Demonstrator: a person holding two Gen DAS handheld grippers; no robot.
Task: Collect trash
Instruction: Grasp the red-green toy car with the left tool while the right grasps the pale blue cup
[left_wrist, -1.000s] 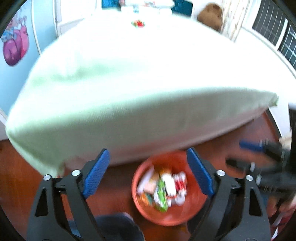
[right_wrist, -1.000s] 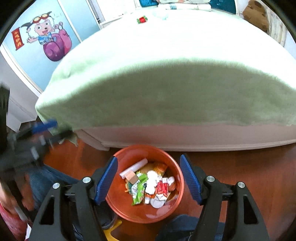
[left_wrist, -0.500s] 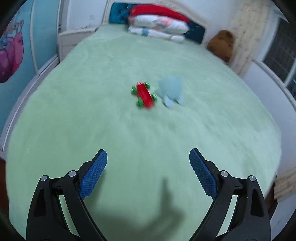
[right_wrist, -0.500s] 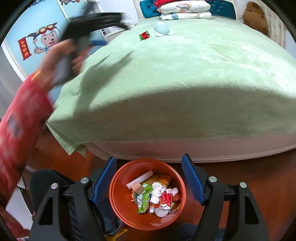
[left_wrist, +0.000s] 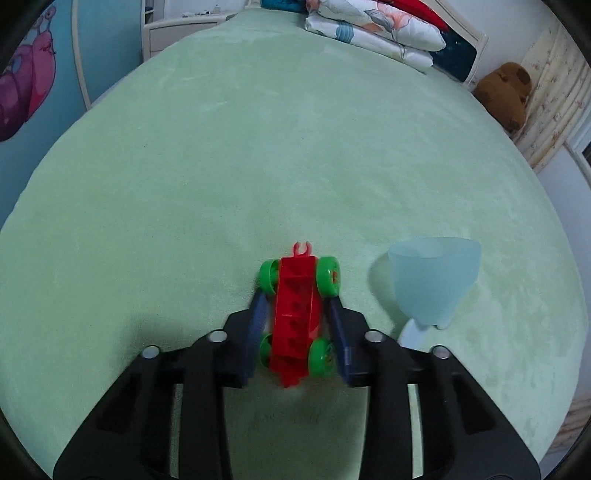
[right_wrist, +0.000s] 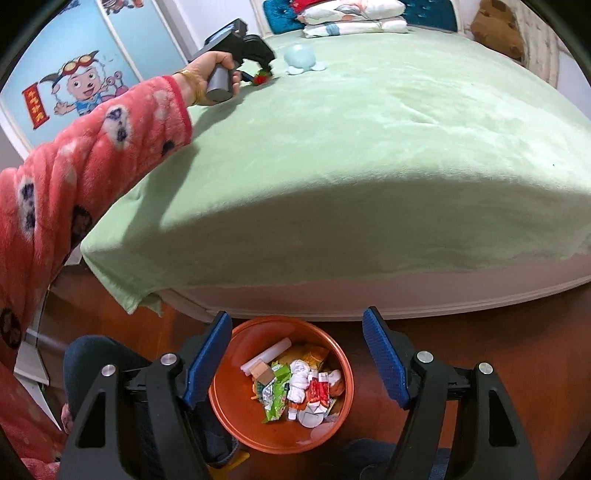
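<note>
Red toy car (left_wrist: 295, 314) with green wheels now low in the middle of the frame on the green bed (left_wrist: 258, 166), pinched by the left gripper (left_wrist: 297, 306), wide open half a second ago. Pale blue cup (left_wrist: 432, 280) just right. Right gripper (right_wrist: 297, 358) spread over the orange trash bowl (right_wrist: 236, 406), as before.

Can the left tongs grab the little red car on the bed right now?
Probably yes. The left tongs already sit around the red car, one finger on each side of it, and nothing lies between them. The blue cup stands off to the side.
</note>
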